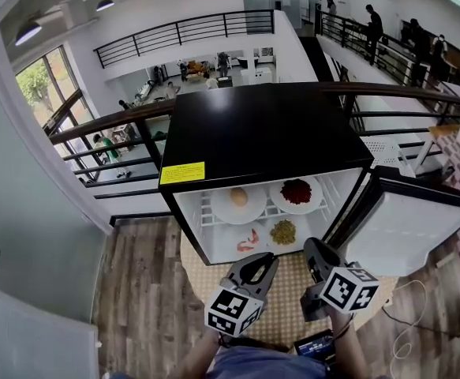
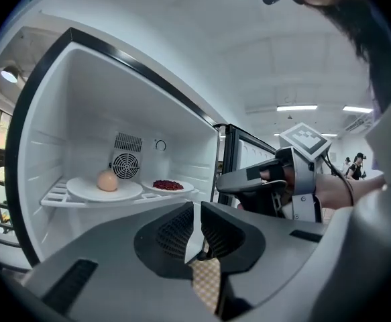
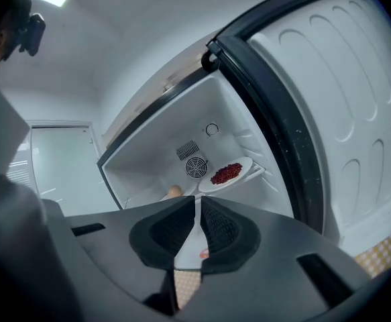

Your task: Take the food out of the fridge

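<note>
A small black fridge (image 1: 265, 133) stands with its door (image 1: 403, 227) swung open to the right. On its upper shelf a white plate holds a pale round food (image 1: 238, 198) (image 2: 107, 180) and a second plate holds red food (image 1: 296, 191) (image 2: 168, 185) (image 3: 226, 173). Below lie pink shrimp (image 1: 249, 240) and a plate of greenish food (image 1: 283, 231). My left gripper (image 1: 267, 260) (image 2: 196, 205) and right gripper (image 1: 312, 247) (image 3: 198, 200) hover side by side just outside the opening. Both are shut with nothing between the jaws, and neither touches any food.
The fridge sits on a round woven mat (image 1: 289, 290) over a wood floor (image 1: 147, 290). A black railing (image 1: 103, 129) runs behind it above a lower hall. A white cable (image 1: 407, 314) loops on the floor at the right. A pale wall (image 1: 24, 235) stands at the left.
</note>
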The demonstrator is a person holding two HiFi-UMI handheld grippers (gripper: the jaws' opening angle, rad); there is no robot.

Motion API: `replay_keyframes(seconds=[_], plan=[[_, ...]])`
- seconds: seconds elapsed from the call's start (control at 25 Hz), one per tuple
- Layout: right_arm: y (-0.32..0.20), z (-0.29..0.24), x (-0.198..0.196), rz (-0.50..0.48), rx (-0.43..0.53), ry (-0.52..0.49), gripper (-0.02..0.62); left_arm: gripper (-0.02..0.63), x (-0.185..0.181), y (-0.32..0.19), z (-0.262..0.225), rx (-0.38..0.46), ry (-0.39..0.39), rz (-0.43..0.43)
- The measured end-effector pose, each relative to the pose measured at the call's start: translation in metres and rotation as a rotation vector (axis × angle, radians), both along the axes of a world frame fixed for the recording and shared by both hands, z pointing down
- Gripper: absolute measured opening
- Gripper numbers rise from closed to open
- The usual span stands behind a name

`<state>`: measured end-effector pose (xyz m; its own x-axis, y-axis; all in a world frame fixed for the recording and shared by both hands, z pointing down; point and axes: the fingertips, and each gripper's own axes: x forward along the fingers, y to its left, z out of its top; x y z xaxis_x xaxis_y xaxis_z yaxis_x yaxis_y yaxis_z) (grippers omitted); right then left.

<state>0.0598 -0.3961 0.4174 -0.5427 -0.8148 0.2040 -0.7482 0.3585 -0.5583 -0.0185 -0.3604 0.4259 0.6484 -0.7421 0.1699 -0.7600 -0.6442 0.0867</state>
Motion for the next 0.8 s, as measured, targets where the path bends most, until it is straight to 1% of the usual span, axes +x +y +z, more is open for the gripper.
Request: replay_keyframes(seconds=[0.12,0.24,0.28,0.32,0.4,0.48,0.56,0.6,0.8], plan=[[-0.019,0.003,-0.006,0.011,-0.018,0.011,0.021,0.035,-0.002,-0.014,-0.001,0.015,-0.024,0.010],[-0.039,0.007,-0.004,0.052,-0.026,0.027,0.023,0.035,-0.005,-0.023,0.001,0.031,-0.059,0.011],[-0.045,0.008,-0.003,0.069,-0.030,0.024,0.028,0.035,-0.004,-0.025,0.002,0.029,-0.067,0.020],[-0.051,0.009,-0.002,0.081,-0.040,0.015,0.047,0.035,-0.004,-0.026,0.004,0.025,-0.072,0.033],[-0.061,0.015,-0.001,0.094,-0.069,-0.021,0.091,0.035,-0.004,-0.032,0.006,0.017,-0.067,0.049],[-0.071,0.019,0.001,0.106,-0.102,-0.069,0.097,0.035,-0.006,-0.040,0.006,0.013,-0.052,0.053],[-0.080,0.021,0.002,0.118,-0.128,-0.108,0.123,0.035,-0.007,-0.047,0.006,0.011,-0.046,0.059],[-0.083,0.022,0.002,0.124,-0.138,-0.124,0.140,0.035,-0.007,-0.050,0.006,0.012,-0.048,0.063],[-0.097,0.027,0.003,0.160,-0.185,-0.198,0.170,0.035,-0.003,-0.056,0.009,0.021,-0.068,0.089]])
